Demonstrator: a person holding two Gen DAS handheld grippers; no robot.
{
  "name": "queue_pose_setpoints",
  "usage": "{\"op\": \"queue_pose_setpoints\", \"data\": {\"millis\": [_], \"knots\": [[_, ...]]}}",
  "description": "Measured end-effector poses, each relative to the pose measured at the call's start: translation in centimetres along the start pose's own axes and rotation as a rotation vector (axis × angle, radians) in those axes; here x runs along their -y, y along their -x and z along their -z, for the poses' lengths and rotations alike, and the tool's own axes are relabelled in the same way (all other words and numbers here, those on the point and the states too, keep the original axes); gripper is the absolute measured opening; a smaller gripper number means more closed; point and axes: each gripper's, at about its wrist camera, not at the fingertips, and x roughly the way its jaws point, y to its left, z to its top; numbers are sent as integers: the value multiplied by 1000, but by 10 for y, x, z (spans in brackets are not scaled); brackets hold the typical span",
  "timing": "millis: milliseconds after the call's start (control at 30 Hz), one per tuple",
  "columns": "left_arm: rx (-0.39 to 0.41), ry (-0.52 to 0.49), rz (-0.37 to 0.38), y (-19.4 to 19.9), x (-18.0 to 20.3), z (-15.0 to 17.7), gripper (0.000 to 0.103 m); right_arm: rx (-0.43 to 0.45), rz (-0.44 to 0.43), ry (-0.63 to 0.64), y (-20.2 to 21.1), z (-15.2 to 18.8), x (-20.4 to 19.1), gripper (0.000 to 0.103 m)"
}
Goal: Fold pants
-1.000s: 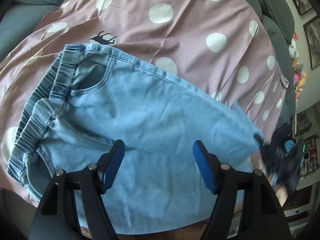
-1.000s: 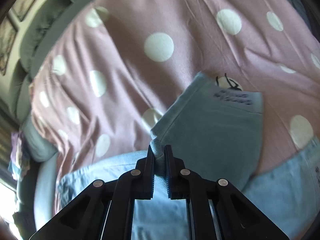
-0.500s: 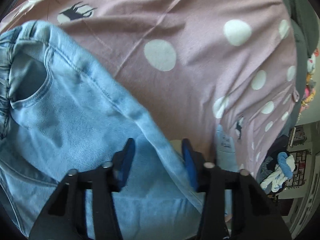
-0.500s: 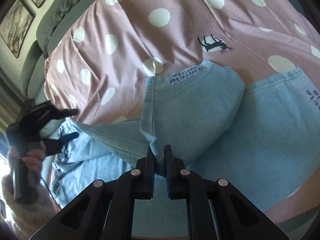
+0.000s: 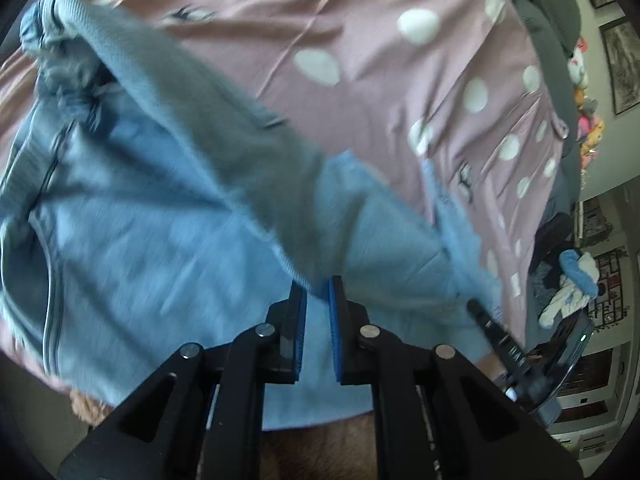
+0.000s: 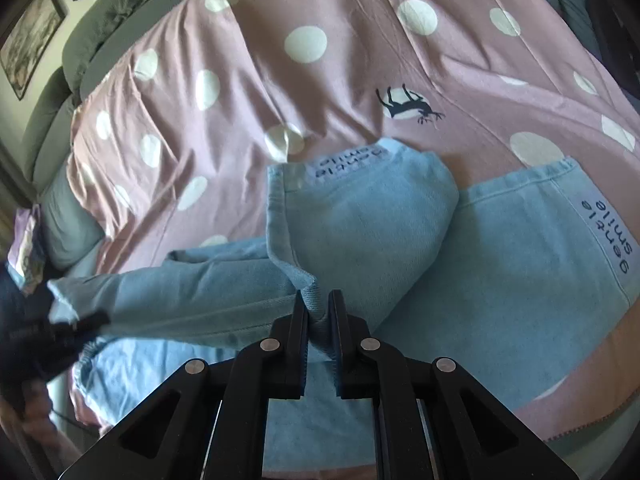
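Note:
Light blue denim pants (image 5: pixel 140 216) lie on a pink polka-dot bedspread (image 5: pixel 360 52). My left gripper (image 5: pixel 317 286) is shut on the side edge of the pants and lifts it off the layer below; the elastic waistband (image 5: pixel 48 44) hangs bunched at upper left. My right gripper (image 6: pixel 318 300) is shut on a leg hem of the pants (image 6: pixel 360 220), holding that leg folded over. The other leg (image 6: pixel 540 248), printed "gentle smile", lies flat to the right. The left gripper (image 6: pixel 52 332) shows at the far left of the right wrist view.
The bedspread (image 6: pixel 320 80) covers a bed with a grey padded headboard (image 6: pixel 100 20). Framed pictures (image 6: pixel 28 36) hang on the wall. A pile of clothes (image 5: pixel 568 280) and soft toys (image 5: pixel 584 100) sit beside the bed. The right gripper body (image 5: pixel 500 344) shows at lower right.
My left gripper moved over the pants' side edge, closed on it and lifted it. My right gripper kept its hold on the leg hem and carried the folded leg across toward the other leg.

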Motion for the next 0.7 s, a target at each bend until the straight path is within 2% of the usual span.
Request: {"op": "queue_pose_setpoints", "data": {"millis": [100,200,267,300,333,400,533,633,700], "knots": [[-18,26,-24,-5,-16,12,6,-13,41,17,-5,4,0,10],[7,68,-29,2,-32,7,7,-23,68,24,-9,5,1,10],[31,86,-1,13,-37,-1,14,-30,84,40,-11,6,0,10],[45,86,20,20,-37,-4,27,-30,86,42,-11,7,0,10],[65,83,28,27,-36,-9,43,-30,86,44,-11,8,0,10],[113,80,26,39,-32,-19,58,-36,87,38,-12,9,2,10],[147,71,36,47,-24,-46,63,-45,90,35,-15,11,3,10],[151,65,-9,36,-20,-69,61,-50,87,30,-15,11,3,10],[133,82,0,27,-23,-79,58,-54,82,26,-16,11,4,10]]}}
